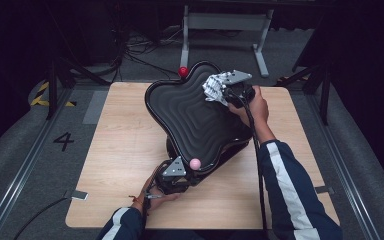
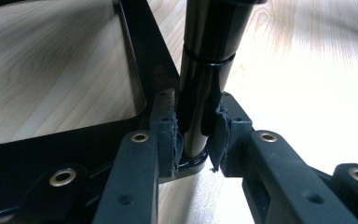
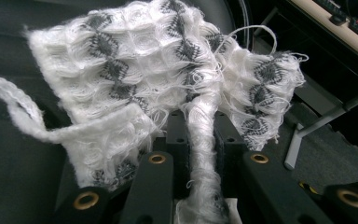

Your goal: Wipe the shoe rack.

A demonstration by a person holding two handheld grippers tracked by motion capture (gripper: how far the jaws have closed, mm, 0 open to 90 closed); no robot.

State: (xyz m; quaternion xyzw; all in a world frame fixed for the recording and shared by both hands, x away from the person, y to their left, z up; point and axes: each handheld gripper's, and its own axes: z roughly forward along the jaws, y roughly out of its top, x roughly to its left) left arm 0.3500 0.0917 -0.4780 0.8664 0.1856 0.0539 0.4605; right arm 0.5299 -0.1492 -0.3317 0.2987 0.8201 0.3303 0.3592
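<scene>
The black tray [image 1: 195,115] is steadied at its post [image 2: 205,93] by the clamped left gripper [image 2: 196,135]; the cloth [image 3: 168,70], clamped in the right gripper [image 3: 200,140], is pressed at the tray's far edge, wiping seemingly unfinished

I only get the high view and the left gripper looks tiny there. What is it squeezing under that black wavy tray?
Observer: The left gripper is shut on a glossy black post, clamping it from both sides.
Operator: And the fluffy white thing up top?
Observer: That's a knitted cloth, white with grey diamonds. The right gripper pinches a twisted fold of it.
Operator: Does it have a string?
Observer: Yes, a white loop sticks out from one side of it.
</scene>
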